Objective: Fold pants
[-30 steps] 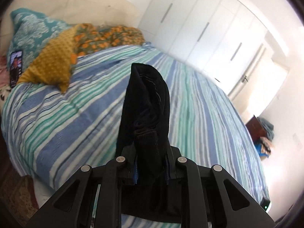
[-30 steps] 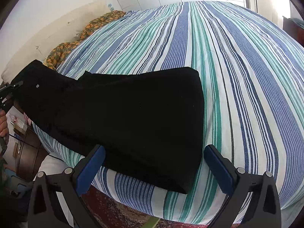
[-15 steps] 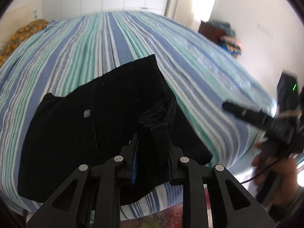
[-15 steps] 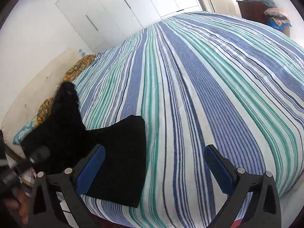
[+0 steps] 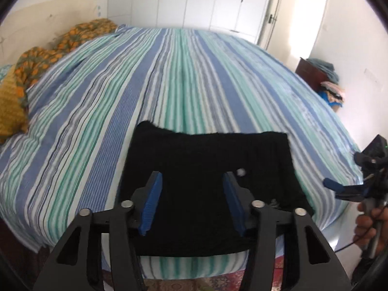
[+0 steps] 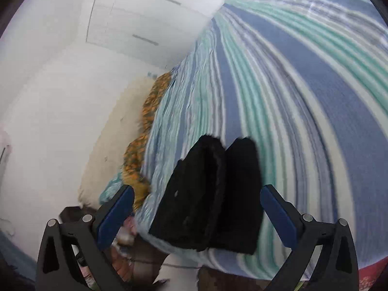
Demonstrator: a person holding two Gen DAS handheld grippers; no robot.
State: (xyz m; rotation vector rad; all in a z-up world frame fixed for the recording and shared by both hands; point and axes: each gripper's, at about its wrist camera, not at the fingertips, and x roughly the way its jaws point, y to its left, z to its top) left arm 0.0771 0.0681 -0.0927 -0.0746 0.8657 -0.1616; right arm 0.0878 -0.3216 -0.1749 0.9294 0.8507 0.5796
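The black pants (image 5: 208,169) lie folded into a compact block near the front edge of the striped bed (image 5: 169,72). My left gripper (image 5: 192,201) is open and empty, hovering just above the pants' near part. In the right wrist view the pants (image 6: 211,194) show as a folded stack at the bed's edge, and my right gripper (image 6: 197,214) is open and empty in front of them. The right gripper also shows at the right edge of the left wrist view (image 5: 349,186), off the bed's corner.
Orange and yellow patterned pillows (image 5: 31,68) lie at the bed's head on the left. White wardrobes (image 5: 194,0) line the far wall. A dark cabinet with stacked cloth (image 5: 320,80) stands at the right. A patterned rug (image 5: 218,283) lies below the bed's edge.
My left gripper has let go of the pants and opened; they now lie folded flat on the bed. My right gripper has swung round to face the folded stack from the side.
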